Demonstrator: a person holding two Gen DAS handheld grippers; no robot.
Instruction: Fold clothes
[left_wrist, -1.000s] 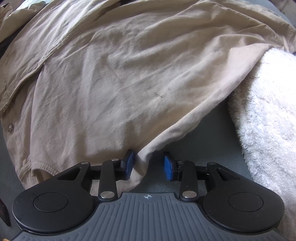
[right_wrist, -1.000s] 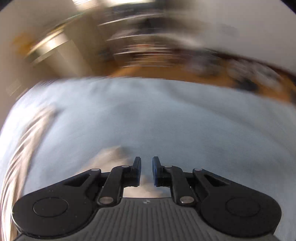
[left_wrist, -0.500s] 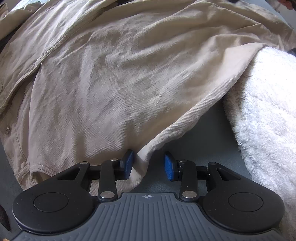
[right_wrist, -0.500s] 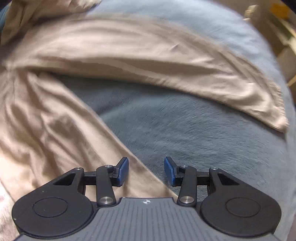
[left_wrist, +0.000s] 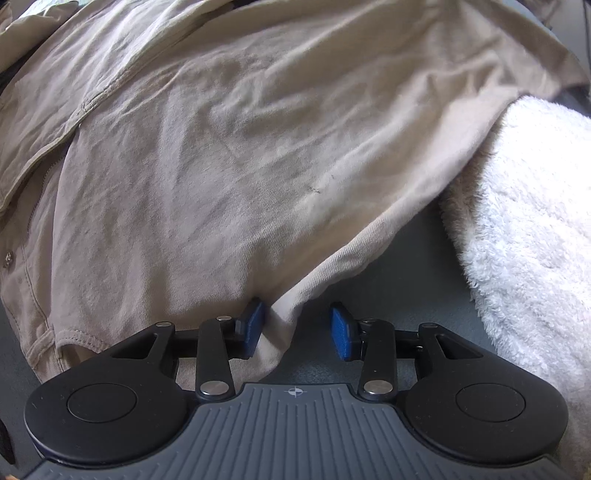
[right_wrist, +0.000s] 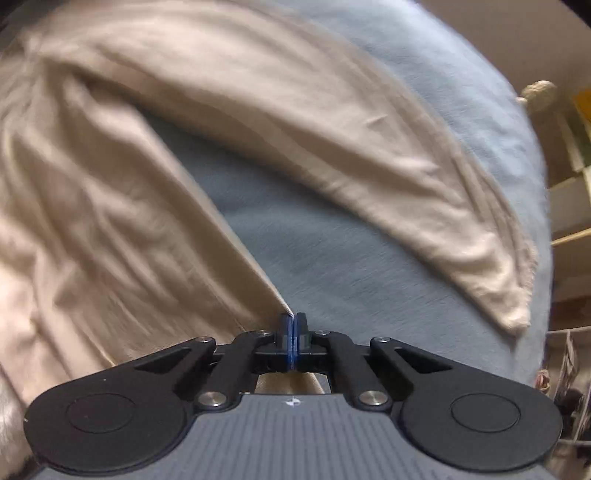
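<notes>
Beige trousers (left_wrist: 229, 155) lie spread on a grey-blue cover (left_wrist: 399, 280). In the left wrist view my left gripper (left_wrist: 297, 328) stands open, and a folded edge of the trousers lies between its blue pads, against the left pad (left_wrist: 253, 326). In the right wrist view the trousers (right_wrist: 103, 229) split into two legs; the far leg (right_wrist: 332, 147) runs to a hem at the right. My right gripper (right_wrist: 292, 332) is shut on the edge of the near leg, pads pressed together on the cloth.
A white fluffy blanket (left_wrist: 524, 229) lies to the right of the trousers in the left wrist view. The grey-blue cover (right_wrist: 332, 266) shows between the two legs. Wooden furniture (right_wrist: 569, 192) stands past the bed's right edge.
My right gripper swung from facing the room down to the trousers, stood open over the near leg's edge half a second ago, and has now shut on it. The left gripper has barely moved.
</notes>
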